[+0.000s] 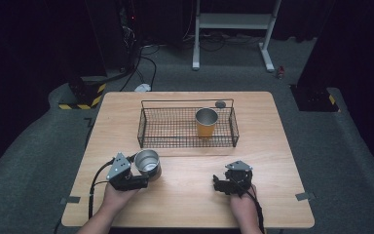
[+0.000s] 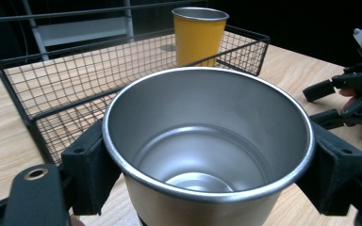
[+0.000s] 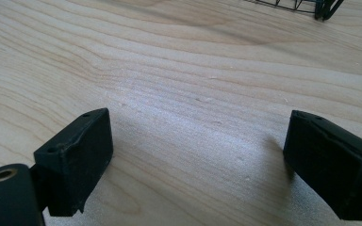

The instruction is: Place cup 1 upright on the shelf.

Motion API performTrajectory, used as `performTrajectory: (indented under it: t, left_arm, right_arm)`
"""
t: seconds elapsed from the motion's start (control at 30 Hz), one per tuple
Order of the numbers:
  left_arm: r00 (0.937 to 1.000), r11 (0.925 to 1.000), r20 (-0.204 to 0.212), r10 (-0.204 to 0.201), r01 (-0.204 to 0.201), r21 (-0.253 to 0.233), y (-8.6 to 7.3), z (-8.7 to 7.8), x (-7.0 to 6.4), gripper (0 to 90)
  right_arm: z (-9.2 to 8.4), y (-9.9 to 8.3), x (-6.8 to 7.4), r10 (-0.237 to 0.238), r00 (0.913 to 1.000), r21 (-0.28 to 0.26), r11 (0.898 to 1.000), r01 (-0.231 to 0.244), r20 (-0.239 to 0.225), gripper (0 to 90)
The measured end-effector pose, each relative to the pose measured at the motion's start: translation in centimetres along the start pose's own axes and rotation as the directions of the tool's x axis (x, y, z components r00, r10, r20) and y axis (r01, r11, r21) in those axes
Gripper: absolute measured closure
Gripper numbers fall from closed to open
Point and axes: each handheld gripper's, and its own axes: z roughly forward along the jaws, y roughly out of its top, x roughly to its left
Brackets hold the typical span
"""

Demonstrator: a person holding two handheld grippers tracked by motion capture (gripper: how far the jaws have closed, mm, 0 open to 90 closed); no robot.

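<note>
Steel cup (image 1: 147, 164): bare metal, open mouth, empty inside; at near left of the wooden table (image 1: 272, 146), just near of the wire basket's (image 1: 187, 144) front wall. Clamped across its body just under the rim in the left gripper (image 1: 141, 176). In the left gripper view, cup (image 2: 207, 146) between the two black pads (image 2: 90, 169), one pressing on each side. Whether the base rests on the table: cannot tell.

Left gripper: jaws closed on the steel cup, pads tight against its wall. Held in the left hand (image 1: 117, 197) at the near left edge, cable trailing back toward the near edge.

Right gripper (image 1: 220, 184): at near right, well apart from the cup. In the right gripper view (image 3: 198, 160), jaws spread wide, nothing between them, bare wood grain below. Held in the right hand (image 1: 243, 207). Also in the left gripper view, at far right (image 2: 323, 103), jaws apart.

Wire basket: black mesh, rectangular, low walls with a raised rail at the far side; centre of the table, far of both grippers.

Yellow cup (image 1: 206, 122): yellow outside, metal rim and interior, upright inside the basket toward its right end. In the left gripper view (image 2: 199, 35), standing beyond the steel cup, behind the mesh.

Small dark disc (image 1: 220, 104): on the table just far of the basket, right side.
</note>
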Motion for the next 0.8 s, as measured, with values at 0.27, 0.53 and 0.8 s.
performTrajectory:
  t: [0.27,0.53,0.8]
  left_arm:
    - [0.9998,0.9999,-0.017,0.003,-0.003,-0.011,0.3,-0.2,0.1,18.7]
    - [0.9997,0.9997,-0.024,-0.005,0.005,-0.023,1.1,0.0,0.4,18.7]
    - [0.9997,0.9997,-0.023,-0.005,0.005,-0.024,2.1,0.3,0.2,18.7]
  right_arm:
    - [0.0,0.0,0.0,0.001,1.0000,0.002,1.000,-0.001,-0.004,8.5]
    - [0.0,0.0,0.0,0.001,1.0000,0.002,1.000,-0.001,-0.004,8.5]
    - [0.0,0.0,0.0,0.001,1.0000,0.002,1.000,-0.001,-0.004,8.5]
